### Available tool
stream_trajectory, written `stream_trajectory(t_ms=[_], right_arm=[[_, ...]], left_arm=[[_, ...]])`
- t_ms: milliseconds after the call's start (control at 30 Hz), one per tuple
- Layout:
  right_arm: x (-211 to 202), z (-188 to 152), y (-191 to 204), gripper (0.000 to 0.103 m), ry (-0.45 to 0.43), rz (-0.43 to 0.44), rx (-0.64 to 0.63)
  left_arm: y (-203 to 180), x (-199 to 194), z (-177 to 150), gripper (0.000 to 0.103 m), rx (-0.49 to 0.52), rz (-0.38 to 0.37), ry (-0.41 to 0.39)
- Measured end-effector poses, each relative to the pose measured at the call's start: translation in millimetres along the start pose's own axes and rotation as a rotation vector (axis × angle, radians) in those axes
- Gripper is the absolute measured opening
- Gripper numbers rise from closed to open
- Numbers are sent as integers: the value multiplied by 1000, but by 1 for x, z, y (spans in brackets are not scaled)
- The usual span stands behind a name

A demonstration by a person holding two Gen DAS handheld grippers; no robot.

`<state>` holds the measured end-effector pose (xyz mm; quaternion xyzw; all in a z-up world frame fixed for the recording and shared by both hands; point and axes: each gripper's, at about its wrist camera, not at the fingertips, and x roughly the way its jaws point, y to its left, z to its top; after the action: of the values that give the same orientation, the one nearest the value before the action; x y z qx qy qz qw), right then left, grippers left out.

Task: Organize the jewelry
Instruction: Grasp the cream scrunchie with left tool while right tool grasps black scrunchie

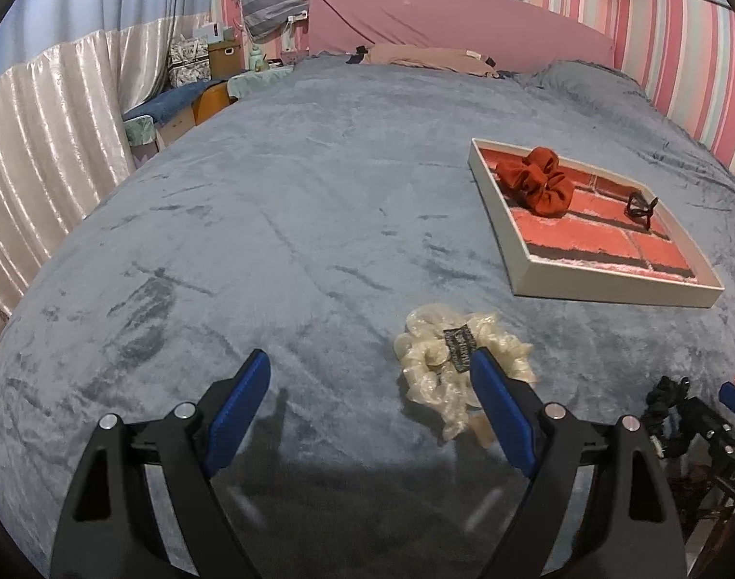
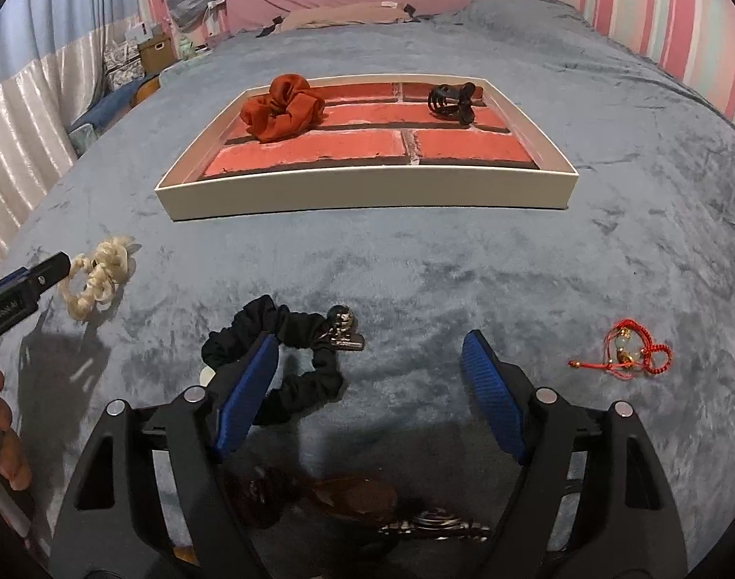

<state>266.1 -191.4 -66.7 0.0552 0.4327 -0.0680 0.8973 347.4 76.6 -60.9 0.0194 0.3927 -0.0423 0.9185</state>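
Note:
A shallow white tray [image 2: 367,189] with a brick-print floor lies on the grey bed; it also shows in the left wrist view [image 1: 495,210]. In it are a rust scrunchie [image 2: 281,107] [image 1: 536,178] and a black claw clip [image 2: 452,102] [image 1: 640,207]. A cream scrunchie [image 1: 452,366] [image 2: 97,275] lies just ahead of my open left gripper [image 1: 370,376], beside its right finger. My open right gripper [image 2: 370,354] hovers over a black scrunchie with a metal charm [image 2: 295,366]. A red cord bracelet [image 2: 625,354] lies to its right.
The grey velvet blanket [image 1: 271,222] covers the whole bed. Pink pillows [image 1: 454,29] lie at the head, a striped wall on the right, curtains and boxes on the left. Dark brown items and a metal piece [image 2: 329,506] lie under the right gripper.

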Motion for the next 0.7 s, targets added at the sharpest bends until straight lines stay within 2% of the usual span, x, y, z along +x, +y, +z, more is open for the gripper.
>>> stream_trajectory(t_ms=[100,167,300,367,500,567,633,667,700], right_arm=[[7,0,5,72,22,-23,-14],[14,0,4,64,48,-21,-7],[18,1,5,63,65,-34,-5],[19,0,8,58,65,-40,-17],[20,-1,13,47,62,-38,-30],[20,-1,15,40,59,-36,-35],[21,-1,17,33,57,-34,-41],[20,-2,18,28,56,-29,-43],[20,-2,18,27,54,-24,-43]], left_arm=[[1,6,-3,83,0,-12,12],[2,10,-5,83,-1,-21,22],[3,17,-6,83,-5,-43,38],[3,21,-7,82,-8,-53,48],[2,28,-9,65,-3,-77,81],[1,30,-9,63,4,-68,81],[-1,31,-10,54,12,-66,79],[-3,32,-9,43,16,-70,81],[-4,33,-9,37,20,-73,86]])
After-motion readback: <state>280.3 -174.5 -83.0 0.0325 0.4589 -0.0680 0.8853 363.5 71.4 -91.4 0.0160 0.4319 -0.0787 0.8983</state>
